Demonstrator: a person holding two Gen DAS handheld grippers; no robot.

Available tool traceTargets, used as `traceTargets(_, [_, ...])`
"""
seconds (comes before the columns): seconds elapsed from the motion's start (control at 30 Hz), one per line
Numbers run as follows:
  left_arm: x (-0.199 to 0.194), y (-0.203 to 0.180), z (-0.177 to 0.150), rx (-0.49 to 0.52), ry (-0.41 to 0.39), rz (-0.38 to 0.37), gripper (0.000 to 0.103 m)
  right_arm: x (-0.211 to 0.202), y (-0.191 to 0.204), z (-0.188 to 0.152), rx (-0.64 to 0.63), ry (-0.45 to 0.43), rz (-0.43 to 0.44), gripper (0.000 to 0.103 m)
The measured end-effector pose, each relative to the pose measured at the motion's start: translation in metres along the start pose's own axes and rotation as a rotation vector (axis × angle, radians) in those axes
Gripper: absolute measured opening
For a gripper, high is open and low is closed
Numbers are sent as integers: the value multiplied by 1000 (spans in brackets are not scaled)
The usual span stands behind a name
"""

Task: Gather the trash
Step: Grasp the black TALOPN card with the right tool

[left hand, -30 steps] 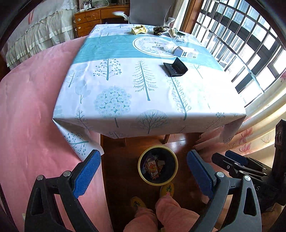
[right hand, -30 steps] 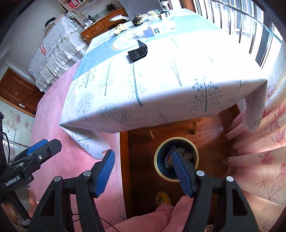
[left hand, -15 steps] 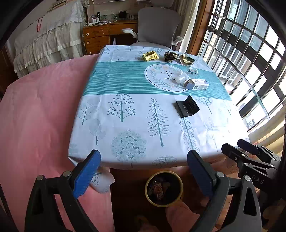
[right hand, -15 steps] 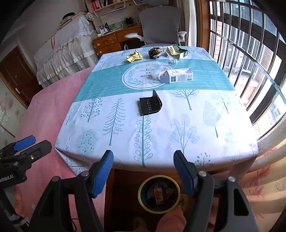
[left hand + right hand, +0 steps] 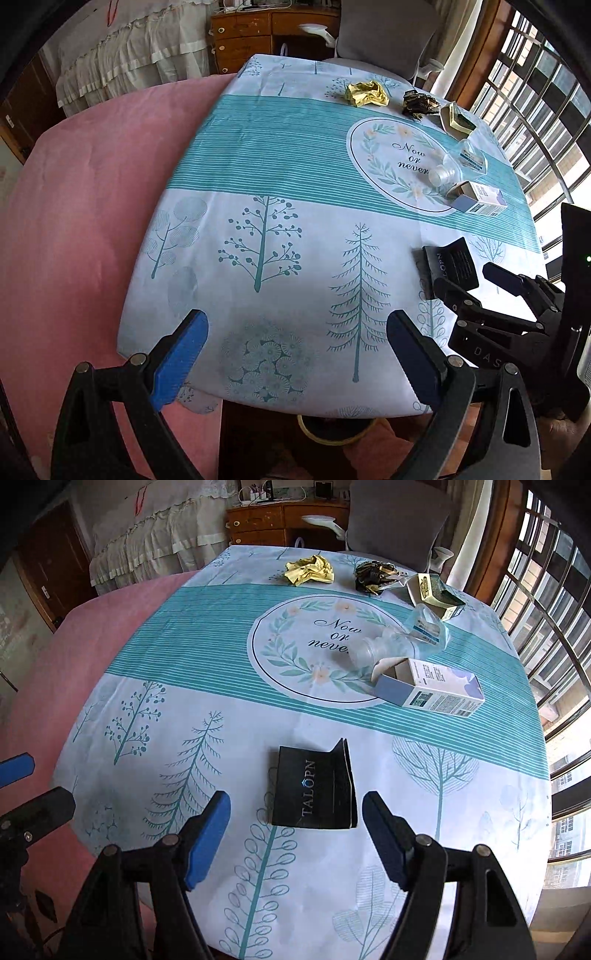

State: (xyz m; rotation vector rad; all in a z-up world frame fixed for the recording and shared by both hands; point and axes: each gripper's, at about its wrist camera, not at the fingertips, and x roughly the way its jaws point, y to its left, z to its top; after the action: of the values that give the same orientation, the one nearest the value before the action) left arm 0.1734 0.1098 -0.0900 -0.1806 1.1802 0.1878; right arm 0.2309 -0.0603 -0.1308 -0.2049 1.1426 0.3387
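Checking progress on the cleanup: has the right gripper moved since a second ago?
Yes. The right gripper went from above the floor bin to over the table, near the black packet, jaws opening, empty.

white tablecloth with teal trees and a striped band, black packet, yellow wrapper at 12 o'clock — blue-and-white carton, pink bedspread

Smooth printed tablecloth, matt black card packet, crumpled yellow paper, clear plastic bottle, glossy wooden dresser.
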Motion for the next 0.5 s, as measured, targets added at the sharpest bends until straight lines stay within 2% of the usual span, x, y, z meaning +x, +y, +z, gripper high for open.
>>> traceTargets(0.2, [21, -11, 13, -67, 44, 18, 96, 32, 1, 1, -141, 72, -26, 74])
traceTargets(0.27, [25, -17, 17, -72, 51, 24, 96, 36, -2, -1, -167, 85, -7, 68])
traceTargets(0.3, [27, -20, 19, -73, 56, 24, 96, 35, -6, 0, -166, 80, 22, 56])
traceTargets(0.33, [28, -24, 21, -74, 60, 21, 96, 34, -9, 0, -166, 77, 39, 49])
traceTargets(0.5, [35, -52, 33, -41, 77, 7, 96, 30, -25, 0, -164, 74, 94, 44])
